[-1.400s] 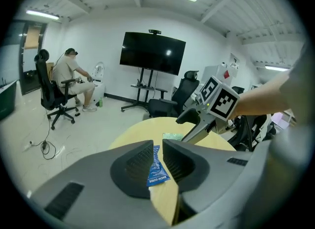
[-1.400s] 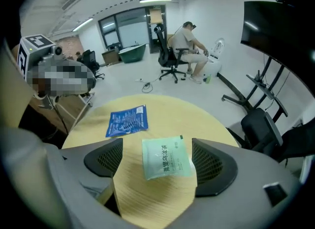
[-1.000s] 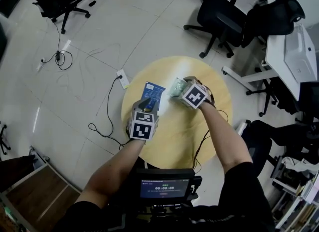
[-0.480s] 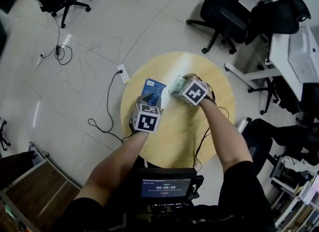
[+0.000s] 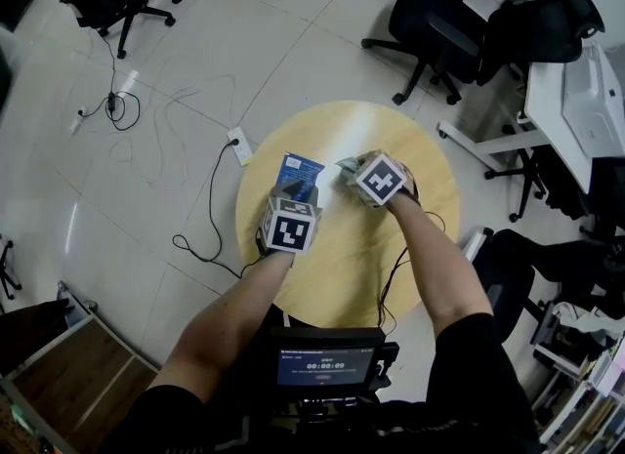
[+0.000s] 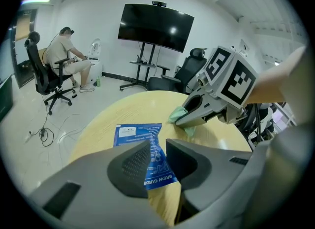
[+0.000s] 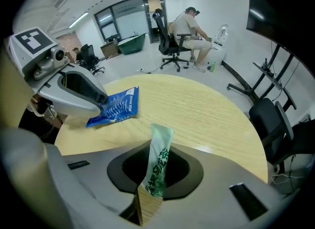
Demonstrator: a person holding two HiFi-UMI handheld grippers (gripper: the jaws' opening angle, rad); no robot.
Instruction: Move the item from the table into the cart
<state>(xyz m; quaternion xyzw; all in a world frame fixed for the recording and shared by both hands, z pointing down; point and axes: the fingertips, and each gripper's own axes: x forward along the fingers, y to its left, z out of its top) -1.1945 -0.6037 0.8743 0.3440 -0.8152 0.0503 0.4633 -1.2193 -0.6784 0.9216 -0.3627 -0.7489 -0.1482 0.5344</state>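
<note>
Now: both claws on packets, tabletop

Head view, near to far. The left claw (image 5: 290,191) is closed on the near corner of a flat blue foil packet (image 5: 301,174). The rest of the packet lies on the round pale-wood table (image 5: 352,267) at about 10 o'clock. In its own view the packet is creased where the pads (image 6: 129,166) meet it.

The right claw (image 5: 350,169) is at 12 o'clock, jaws closing to a narrow gap. A slim pale-green sachet (image 7: 160,159) stands upright between them, nipped low.

The two claws are near each other but apart.

Floor: a white power strip (image 5: 240,153) lies off the 10 o'clock rim, and black office chairs (image 5: 430,22) stand beyond at 1 o'clock.
</note>
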